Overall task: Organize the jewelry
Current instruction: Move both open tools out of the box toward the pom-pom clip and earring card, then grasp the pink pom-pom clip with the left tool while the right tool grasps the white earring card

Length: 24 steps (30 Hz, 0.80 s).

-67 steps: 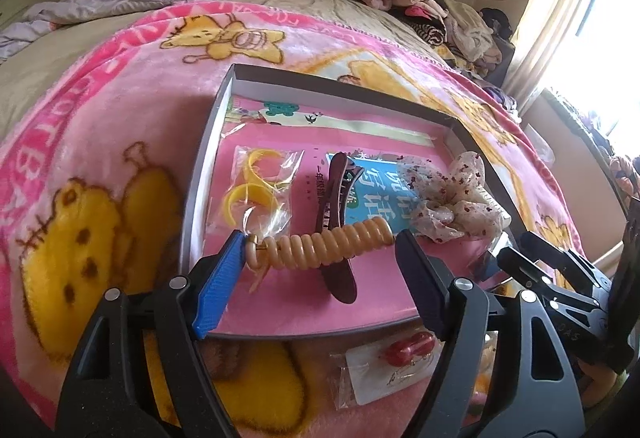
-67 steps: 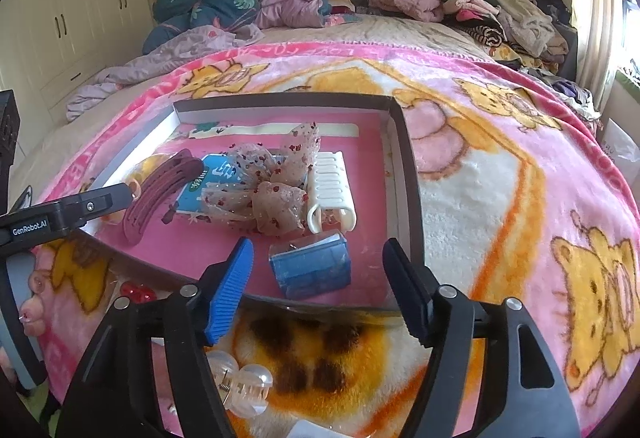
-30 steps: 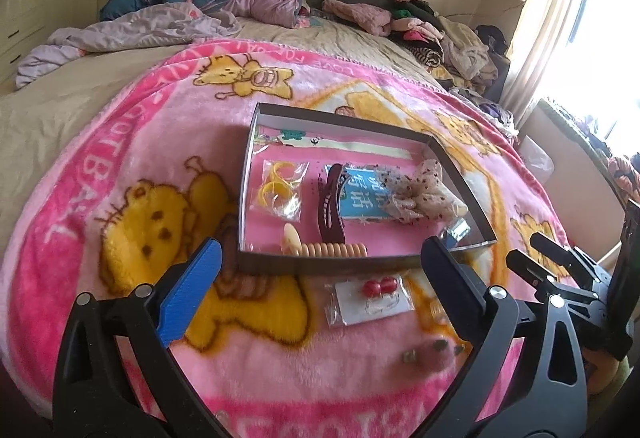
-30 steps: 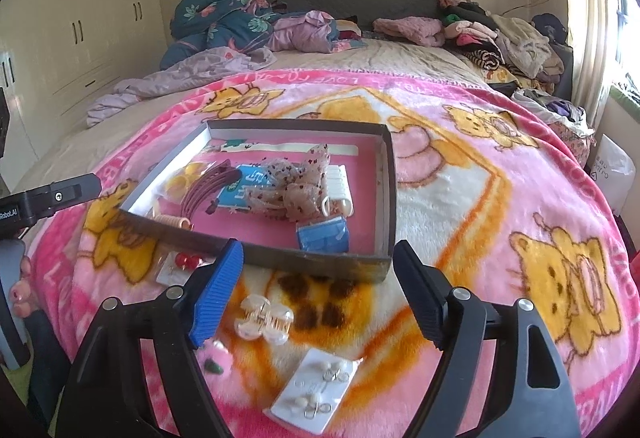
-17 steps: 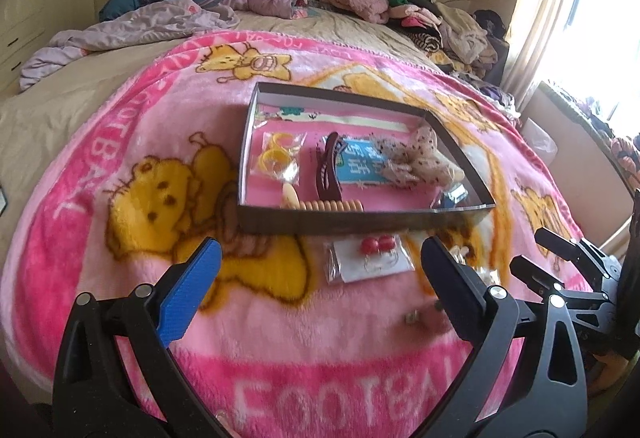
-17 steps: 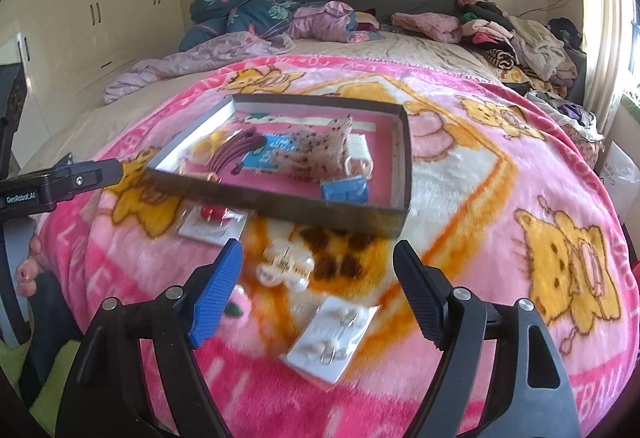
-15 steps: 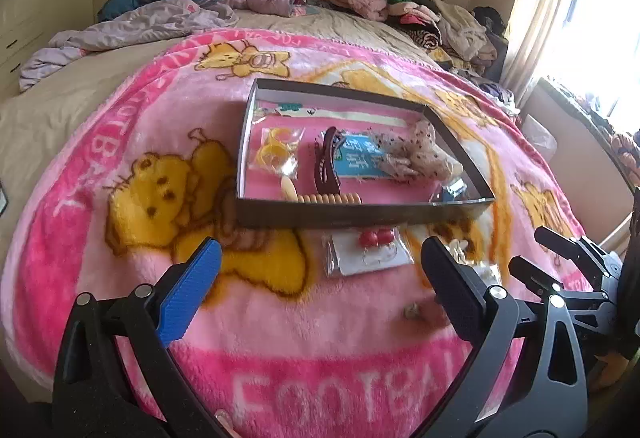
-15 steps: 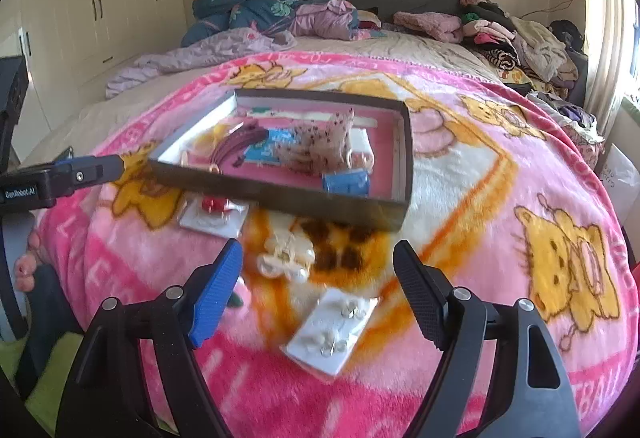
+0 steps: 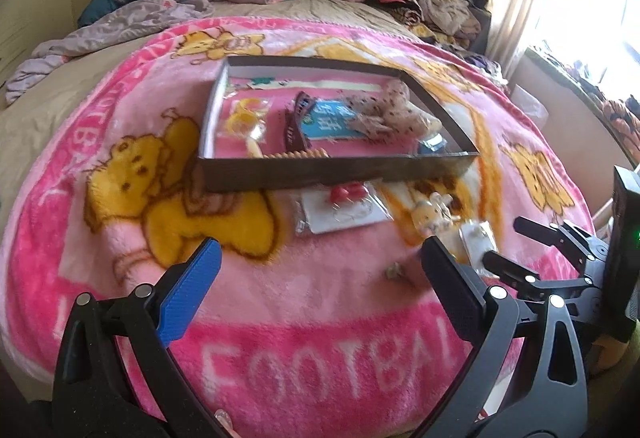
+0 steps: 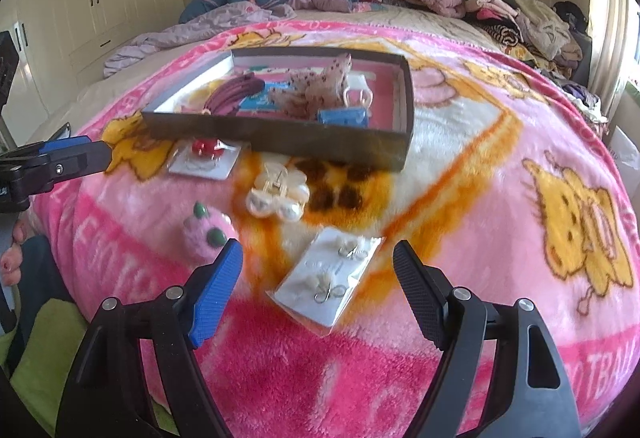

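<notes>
Both grippers, left gripper [image 9: 316, 272] and right gripper [image 10: 318, 270], hover over the blanket [image 10: 500, 198] with fingers apart (nothing held).

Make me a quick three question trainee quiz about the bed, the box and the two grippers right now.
1. True or false: the left gripper holds a hair clip.
2. What lies nearest the right gripper? A) earring card B) pearl clip C) cherry card
3. Fill in: the blue clip lies ____ the box.

Key: 1 false, both grippers are open and empty; 2 A; 3 inside.
</notes>
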Each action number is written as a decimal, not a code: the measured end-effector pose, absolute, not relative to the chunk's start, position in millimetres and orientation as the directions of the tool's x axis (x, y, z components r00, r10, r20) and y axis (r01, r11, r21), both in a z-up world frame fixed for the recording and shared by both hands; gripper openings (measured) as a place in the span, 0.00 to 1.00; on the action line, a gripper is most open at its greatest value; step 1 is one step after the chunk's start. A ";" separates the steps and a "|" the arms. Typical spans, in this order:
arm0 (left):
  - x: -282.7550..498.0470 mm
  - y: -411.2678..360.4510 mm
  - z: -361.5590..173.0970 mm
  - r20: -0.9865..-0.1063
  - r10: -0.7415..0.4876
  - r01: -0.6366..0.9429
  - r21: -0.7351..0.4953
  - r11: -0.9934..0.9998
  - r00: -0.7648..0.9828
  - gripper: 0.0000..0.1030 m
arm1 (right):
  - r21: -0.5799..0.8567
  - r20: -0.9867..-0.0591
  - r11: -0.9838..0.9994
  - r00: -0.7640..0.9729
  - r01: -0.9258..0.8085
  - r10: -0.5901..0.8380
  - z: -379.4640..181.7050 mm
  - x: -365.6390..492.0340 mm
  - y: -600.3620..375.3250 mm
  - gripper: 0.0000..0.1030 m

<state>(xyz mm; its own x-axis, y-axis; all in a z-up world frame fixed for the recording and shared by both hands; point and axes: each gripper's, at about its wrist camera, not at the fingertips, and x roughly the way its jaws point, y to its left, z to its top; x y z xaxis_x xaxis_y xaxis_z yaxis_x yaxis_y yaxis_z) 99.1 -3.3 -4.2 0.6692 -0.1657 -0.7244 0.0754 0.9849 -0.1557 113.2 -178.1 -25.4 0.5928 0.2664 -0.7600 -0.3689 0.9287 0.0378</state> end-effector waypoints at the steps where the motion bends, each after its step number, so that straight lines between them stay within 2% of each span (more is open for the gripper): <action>1: 98.4 -7.1 -5.4 -0.726 -0.171 0.087 -0.152 0.985 0.666 0.89 | 0.039 -0.763 0.929 0.589 -0.369 0.266 -27.9 113.2 -178.4 0.73; 8: 97.4 -31.9 -15.4 -0.738 -0.222 0.165 -0.152 0.975 0.637 0.89 | 0.065 -0.772 0.930 0.573 -0.363 0.277 -40.3 114.0 -187.2 0.73; 16: 100.9 -52.4 -30.0 -0.758 -0.268 0.221 -0.166 0.961 0.595 0.81 | 0.075 -0.777 0.923 0.559 -0.377 0.291 -53.4 115.4 -186.0 0.73; 17: 100.7 -54.2 -31.3 -0.760 -0.270 0.225 -0.167 0.960 0.592 0.81 | 0.071 -0.777 0.922 0.559 -0.380 0.290 -54.6 116.4 -184.6 0.71; 20: 103.6 -60.3 -35.9 -0.768 -0.274 0.238 -0.163 0.958 0.579 0.80 | 0.036 -0.777 0.921 0.569 -0.388 0.270 -57.6 121.5 -182.5 0.56; 24: 108.9 -67.0 -41.8 -0.775 -0.291 0.257 -0.171 0.951 0.561 0.79 | 0.033 -0.766 0.921 0.582 -0.388 0.273 -58.7 125.6 -191.7 0.51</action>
